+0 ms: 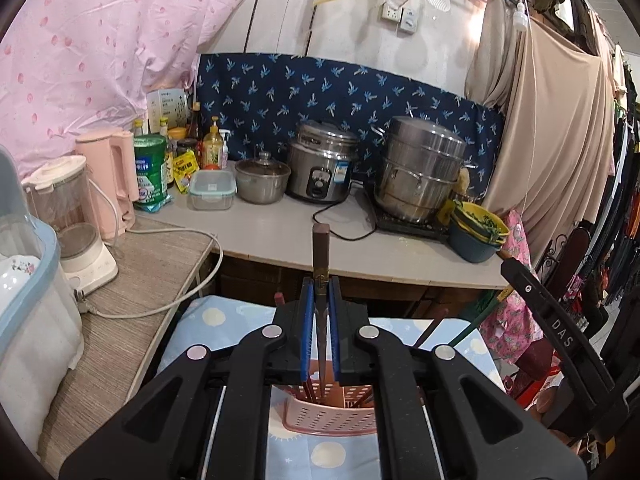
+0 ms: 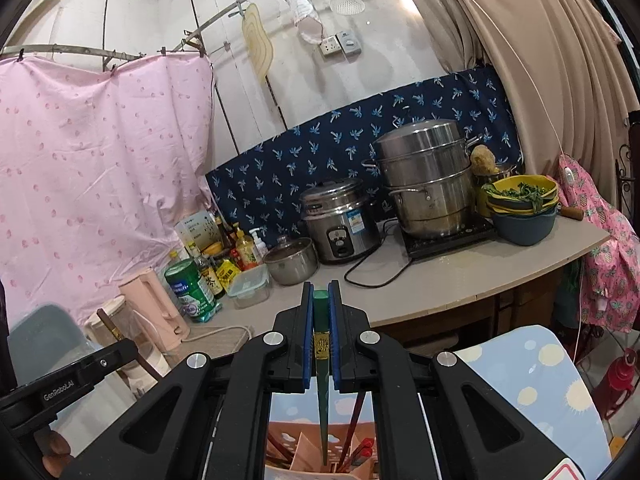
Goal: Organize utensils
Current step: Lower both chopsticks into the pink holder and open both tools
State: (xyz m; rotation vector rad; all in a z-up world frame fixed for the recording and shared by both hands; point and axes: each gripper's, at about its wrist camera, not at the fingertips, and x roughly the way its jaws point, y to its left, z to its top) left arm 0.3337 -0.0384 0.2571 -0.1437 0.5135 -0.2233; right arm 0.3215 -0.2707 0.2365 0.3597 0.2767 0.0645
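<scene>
Your left gripper (image 1: 320,292) is clamped on a brown chopstick (image 1: 321,256), blue pads pressing both sides, the square butt end sticking up past the fingertips and the thin end running down behind them toward the pink perforated utensil holder (image 1: 332,416) right below the claw. More chopsticks stand in that holder, under your fingers. The holder sits on a light blue patterned cloth (image 1: 224,320). Your right gripper (image 2: 320,300) is clamped on a green chopstick (image 2: 321,320), butt end level with the fingertips, gold band between the pads, tip pointing down into a pinkish holder (image 2: 304,452) beneath the claw, with red-brown chopsticks (image 2: 356,412) leaning just beside that tip. Ahead of both claws is the grey counter (image 2: 500,272) with a rice cooker (image 2: 340,220), a stacked steel steamer (image 2: 428,176) and a small lidded pot (image 2: 290,260). Left of the right claw you see the other gripper's body, and its brown chopstick shows in front of the pink kettle (image 2: 154,308).
</scene>
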